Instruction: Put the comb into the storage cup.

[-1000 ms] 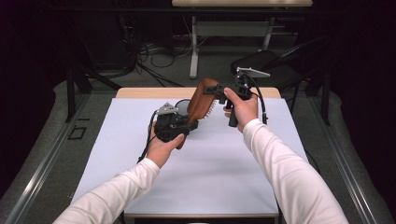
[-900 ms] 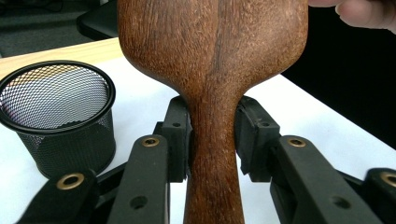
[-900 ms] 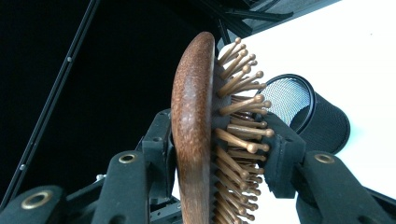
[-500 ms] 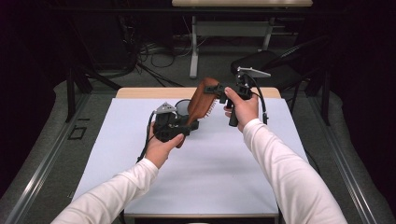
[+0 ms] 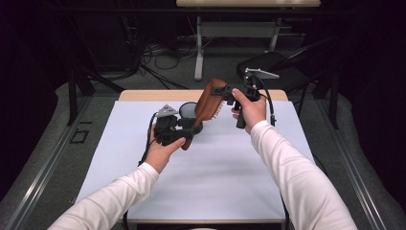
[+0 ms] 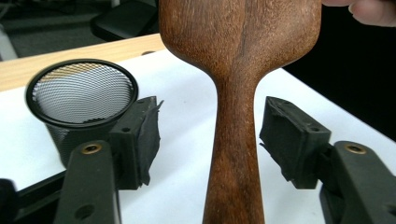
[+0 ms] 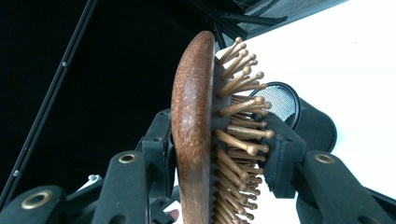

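A brown wooden hairbrush [image 5: 209,99] hangs tilted above the white table. My right gripper [image 5: 221,91] is shut on its head: in the right gripper view one pad presses the wooden back [image 7: 194,140] and the other the bristle side. My left gripper [image 5: 194,127] sits lower, at the handle. In the left gripper view the handle [image 6: 236,140] stands between the two pads [image 6: 142,135] with a gap on each side. The left jaws have just been opening and stand open around the handle.
A black mesh cup [image 5: 187,109] stands on the white table top [image 5: 215,182] just behind the left gripper, and shows as well in the left gripper view [image 6: 81,93]. The wooden table edge [image 5: 143,95] runs along the back. A dark chair [image 5: 273,62] stands beyond.
The left gripper's jaws look wider around the brush handle than before. Both hands and the brush stay where they were.
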Demonstrator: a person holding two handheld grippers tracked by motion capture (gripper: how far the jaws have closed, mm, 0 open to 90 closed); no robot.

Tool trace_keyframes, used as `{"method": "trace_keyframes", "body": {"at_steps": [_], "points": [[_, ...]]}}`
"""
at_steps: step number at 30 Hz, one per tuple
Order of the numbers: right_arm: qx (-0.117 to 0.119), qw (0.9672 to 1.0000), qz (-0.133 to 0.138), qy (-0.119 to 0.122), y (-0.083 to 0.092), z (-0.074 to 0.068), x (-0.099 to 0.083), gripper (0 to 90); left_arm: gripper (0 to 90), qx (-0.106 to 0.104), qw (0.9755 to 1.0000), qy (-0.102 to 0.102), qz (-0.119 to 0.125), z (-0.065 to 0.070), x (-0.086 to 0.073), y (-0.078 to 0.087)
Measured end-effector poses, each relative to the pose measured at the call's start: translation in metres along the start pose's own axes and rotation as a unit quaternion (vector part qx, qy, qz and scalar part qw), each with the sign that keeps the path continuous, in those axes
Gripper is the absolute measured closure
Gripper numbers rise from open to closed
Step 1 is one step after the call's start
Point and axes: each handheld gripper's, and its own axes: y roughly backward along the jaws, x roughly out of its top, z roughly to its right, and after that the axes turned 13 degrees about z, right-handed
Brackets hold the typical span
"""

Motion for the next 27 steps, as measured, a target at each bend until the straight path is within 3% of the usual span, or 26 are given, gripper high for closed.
{"method": "trace_keyframes", "body": {"at_steps": [8, 14, 20, 23, 27], "points": [[-0.006, 1.0, 0.004, 0.007, 0.004, -0.001, 0.007, 52.4, 33.4, 0.002, 0.9999, 0.006, 0.014, -0.005, 0.003, 0.006], [-0.012, 0.9998, 0.012, 0.011, 0.009, -0.002, 0.013, 52.4, 32.7, -0.003, 0.9997, -0.012, 0.019, -0.007, 0.006, 0.01], [-0.019, 0.9996, 0.018, 0.011, 0.011, -0.001, 0.016, 52.4, 31.9, -0.01, 0.9999, -0.013, 0.001, -0.006, 0.008, 0.013], [-0.025, 0.9994, 0.015, 0.019, 0.011, 0.0, 0.017, 52.4, 29.3, -0.011, 0.9997, -0.021, -0.004, -0.005, 0.01, 0.016], [-0.023, 0.9994, 0.023, 0.012, 0.011, 0.002, 0.02, 52.4, 22.9, -0.01, 0.9998, -0.014, -0.008, -0.008, 0.011, 0.019]]}}
